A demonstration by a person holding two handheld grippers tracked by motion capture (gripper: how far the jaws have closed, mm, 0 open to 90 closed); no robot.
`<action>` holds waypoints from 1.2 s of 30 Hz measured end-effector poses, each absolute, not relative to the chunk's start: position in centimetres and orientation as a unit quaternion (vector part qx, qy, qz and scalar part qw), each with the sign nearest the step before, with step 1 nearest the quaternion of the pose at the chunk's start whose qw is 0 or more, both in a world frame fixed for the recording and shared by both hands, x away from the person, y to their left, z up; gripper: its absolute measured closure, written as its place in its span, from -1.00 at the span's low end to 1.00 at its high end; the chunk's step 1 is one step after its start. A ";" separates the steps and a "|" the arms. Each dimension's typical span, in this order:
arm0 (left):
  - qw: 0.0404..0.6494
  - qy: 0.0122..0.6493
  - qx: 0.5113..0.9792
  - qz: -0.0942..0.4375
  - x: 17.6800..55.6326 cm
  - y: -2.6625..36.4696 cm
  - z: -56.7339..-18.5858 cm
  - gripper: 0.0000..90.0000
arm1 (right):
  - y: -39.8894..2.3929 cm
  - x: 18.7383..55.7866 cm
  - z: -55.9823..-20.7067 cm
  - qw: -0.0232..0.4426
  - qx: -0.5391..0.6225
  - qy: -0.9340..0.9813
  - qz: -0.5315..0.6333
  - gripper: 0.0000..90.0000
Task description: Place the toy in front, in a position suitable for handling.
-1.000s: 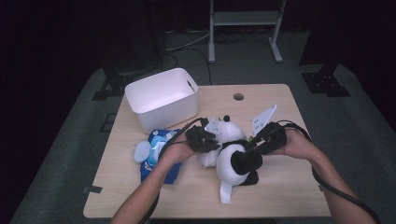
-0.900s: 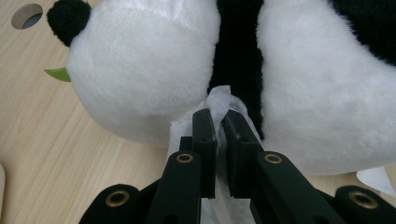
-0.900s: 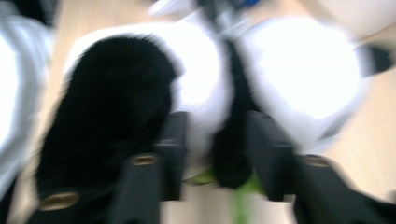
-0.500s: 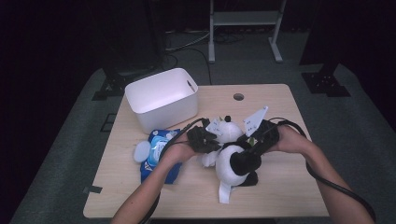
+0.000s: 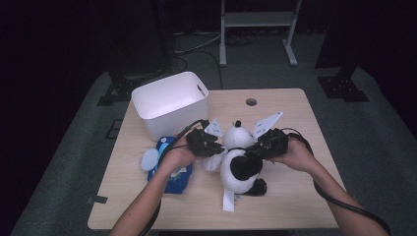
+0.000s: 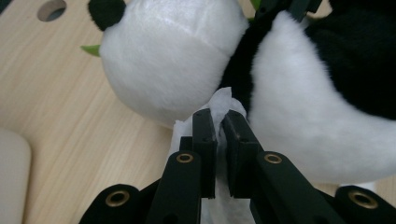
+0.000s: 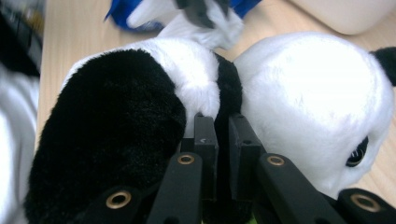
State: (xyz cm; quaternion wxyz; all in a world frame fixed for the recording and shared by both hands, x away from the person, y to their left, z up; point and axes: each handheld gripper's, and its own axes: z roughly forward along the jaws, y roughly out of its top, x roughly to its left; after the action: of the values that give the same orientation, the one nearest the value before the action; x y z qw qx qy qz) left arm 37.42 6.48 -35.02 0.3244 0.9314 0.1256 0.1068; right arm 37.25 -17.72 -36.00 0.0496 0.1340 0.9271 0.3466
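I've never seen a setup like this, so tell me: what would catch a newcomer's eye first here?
A black-and-white panda plush lies mid-table, pinched from both sides. The left gripper is shut on a white tissue at the panda's neck, and the right gripper has just closed at the black band between its head and body. Behind them stands a white bin, with a blue pack lying in front of it by the left hand.

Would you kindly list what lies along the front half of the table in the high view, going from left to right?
Blue packet → left gripper → panda toy → right gripper.
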 end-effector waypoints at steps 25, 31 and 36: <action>0.325 0.116 0.934 0.092 37.1 5.4 -35.4 0.86 | -16.7 39.7 -34.1 0.151 -0.025 0.945 0.290 -0.08; 0.319 0.116 0.936 0.095 37.4 5.8 -35.6 0.86 | -15.2 41.5 -35.1 0.124 -0.015 0.954 0.273 -0.05; 0.323 0.120 0.934 0.093 37.3 6.1 -35.7 0.86 | -14.8 41.1 -35.7 0.127 0.004 0.956 0.263 0.37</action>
State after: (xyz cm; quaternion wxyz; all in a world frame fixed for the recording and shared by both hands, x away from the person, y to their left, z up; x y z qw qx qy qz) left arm 37.33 6.10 -35.66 0.3235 0.9340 0.1201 0.0927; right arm 41.11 -14.84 -35.72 0.1269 0.0037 0.9564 0.2631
